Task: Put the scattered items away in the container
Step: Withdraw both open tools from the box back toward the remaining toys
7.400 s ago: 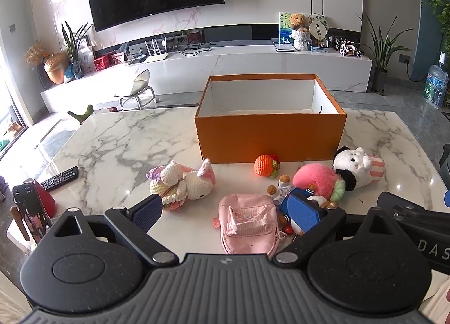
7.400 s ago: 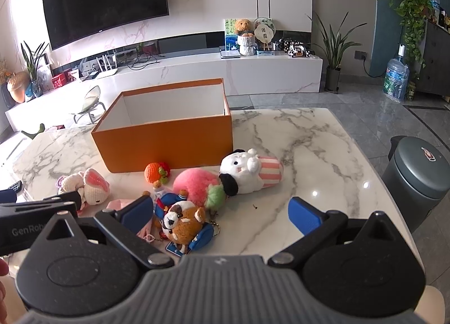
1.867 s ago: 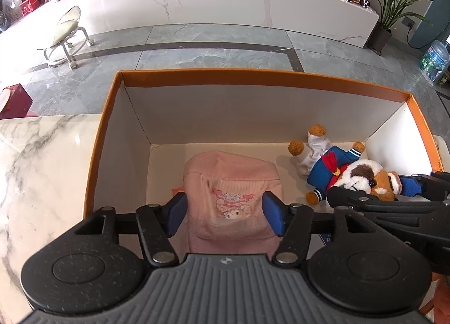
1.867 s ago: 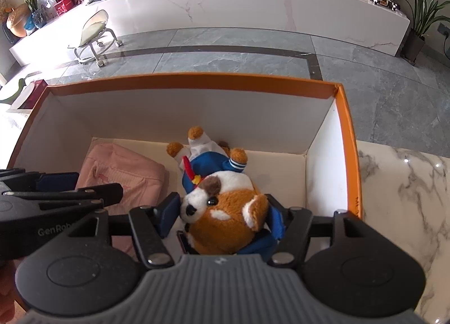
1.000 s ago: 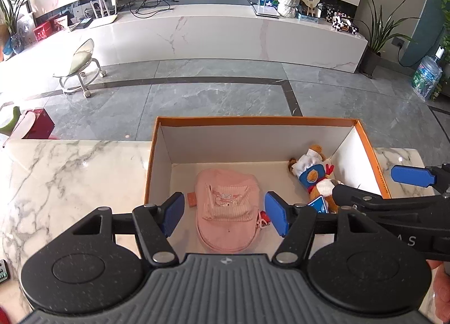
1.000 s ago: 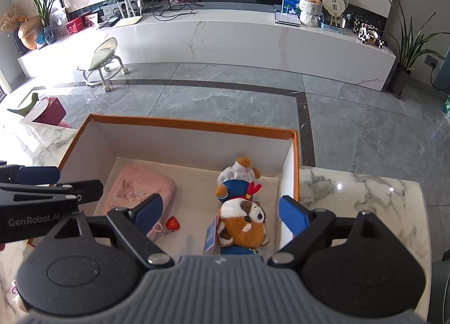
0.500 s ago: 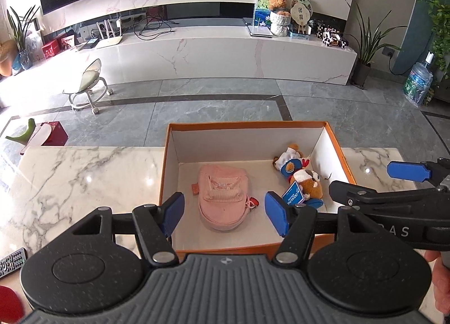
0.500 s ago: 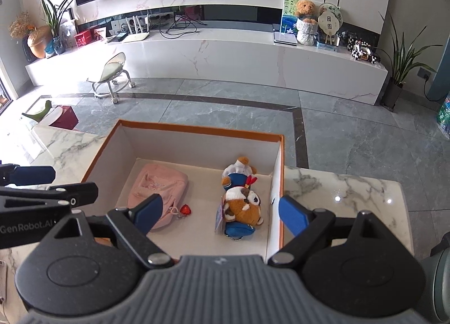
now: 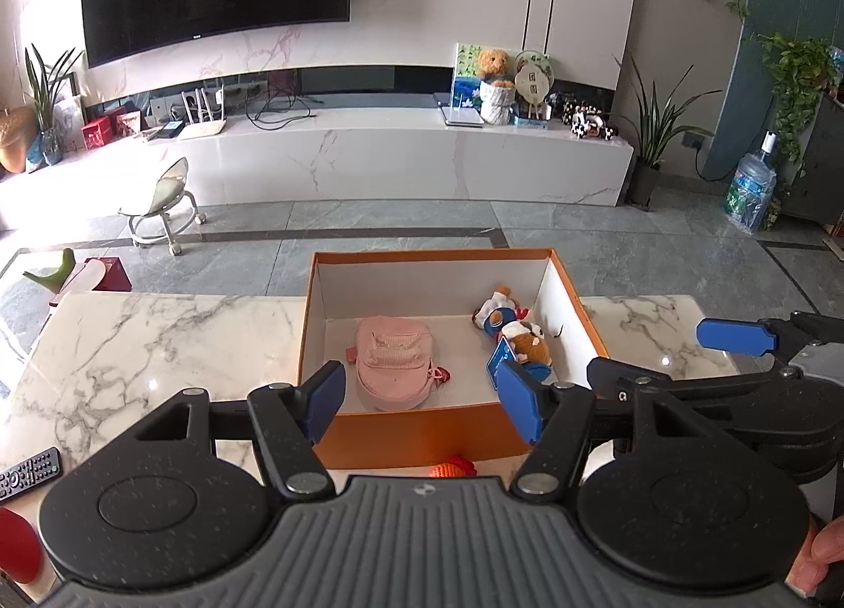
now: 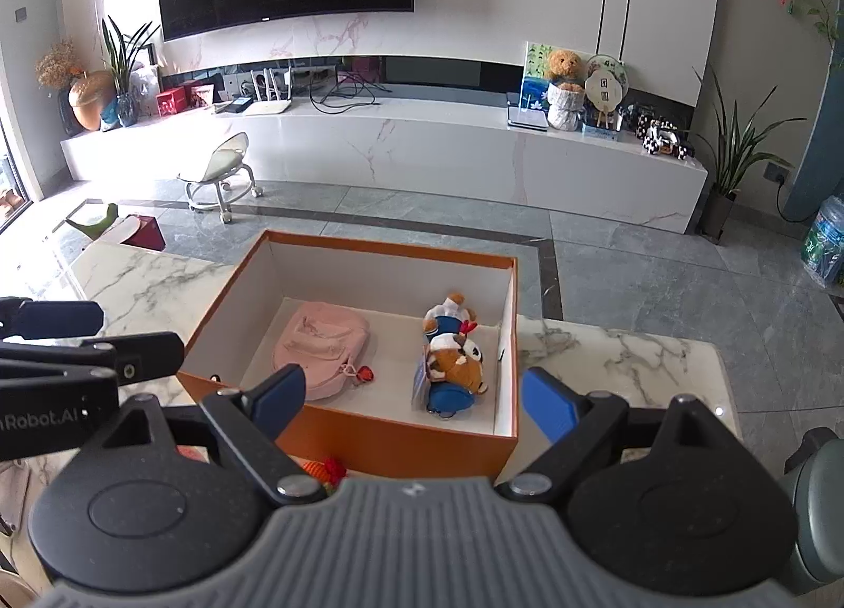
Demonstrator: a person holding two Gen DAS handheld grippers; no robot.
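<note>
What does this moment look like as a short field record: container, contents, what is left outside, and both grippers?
container: orange box on the marble table, open top
inside, left part: pink backpack, lying flat
inside, right part: brown dog plush in blue outfit, near the right wall
outside: orange knitted toy on the table against the box's near wall, mostly hidden
left gripper: open, empty, above the box's near edge
right gripper: open, empty, above the box's near edge
bystander item: remote control at the table's left edge
</note>
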